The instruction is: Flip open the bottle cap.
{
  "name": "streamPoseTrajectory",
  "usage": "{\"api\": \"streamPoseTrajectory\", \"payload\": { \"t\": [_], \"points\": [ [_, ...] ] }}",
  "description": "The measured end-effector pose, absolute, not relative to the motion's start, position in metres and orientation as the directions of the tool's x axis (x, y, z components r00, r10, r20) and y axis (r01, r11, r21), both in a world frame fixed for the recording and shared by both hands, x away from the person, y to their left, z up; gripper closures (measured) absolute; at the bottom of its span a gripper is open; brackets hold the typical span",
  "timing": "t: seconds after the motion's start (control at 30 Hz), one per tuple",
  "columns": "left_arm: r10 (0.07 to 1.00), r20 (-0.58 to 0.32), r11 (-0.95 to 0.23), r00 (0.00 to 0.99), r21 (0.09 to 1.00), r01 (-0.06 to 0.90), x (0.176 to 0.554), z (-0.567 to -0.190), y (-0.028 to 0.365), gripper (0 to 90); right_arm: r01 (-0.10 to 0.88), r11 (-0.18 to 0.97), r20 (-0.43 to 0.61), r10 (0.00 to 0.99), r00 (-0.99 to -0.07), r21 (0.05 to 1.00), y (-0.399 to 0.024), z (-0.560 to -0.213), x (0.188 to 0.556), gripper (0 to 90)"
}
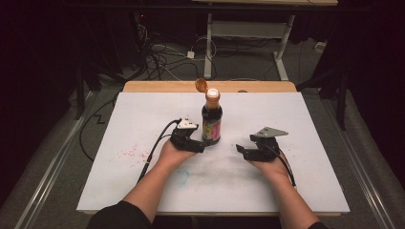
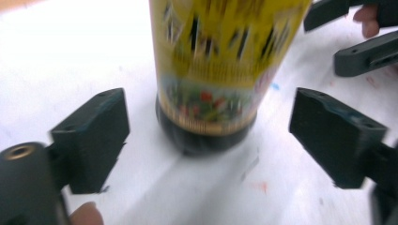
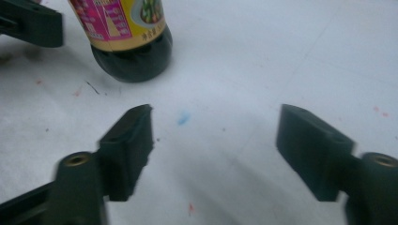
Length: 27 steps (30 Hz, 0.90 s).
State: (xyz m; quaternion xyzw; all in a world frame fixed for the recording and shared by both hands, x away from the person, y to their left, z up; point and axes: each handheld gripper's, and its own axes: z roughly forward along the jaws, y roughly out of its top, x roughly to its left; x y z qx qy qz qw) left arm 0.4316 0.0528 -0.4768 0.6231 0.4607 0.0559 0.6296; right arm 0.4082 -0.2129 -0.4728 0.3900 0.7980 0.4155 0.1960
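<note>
1. Across the whole scene lies the white tabletop, marked with faint red specks at its left and a small blue smudge near its front edge.
2. Near the tabletop's middle stands the sauce bottle, upright, dark liquid inside, with a yellow and pink label around its body; its base rests on the white surface.
3. At the bottle's top, the orange flip cap is swung open and hangs to the left of the neck.
4. Just left of the bottle's lower part sits the left gripper, held in the person's left hand. In the left gripper view its jaws stand apart on either side of the bottle's base, with clear gaps on both sides, so the pads do not touch it.
5. To the right of the bottle, a little apart from it, is the right gripper, in the right hand. In the right gripper view its jaws stand wide apart over bare tabletop, nothing between them.
</note>
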Motion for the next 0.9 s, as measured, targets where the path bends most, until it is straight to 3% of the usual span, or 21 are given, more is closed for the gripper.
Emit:
{"api": "streamPoseTrajectory", "payload": {
  "t": [0.2,0.9],
  "points": [
    [0.666,-0.517,0.205,0.539,0.821,0.533,0.421,-0.483,0.067,0.2,0.484,0.344,0.010,0.807,-0.590,0.804,-0.223,-0.478,0.402,1.0],
    [0.741,-0.472,0.250,0.478,0.854,0.456,0.351,-0.492,0.161,0.0,0.446,0.318,-0.018,0.831,-0.557,0.837,-0.263,-0.478,0.347,0.9]
  ]
}}
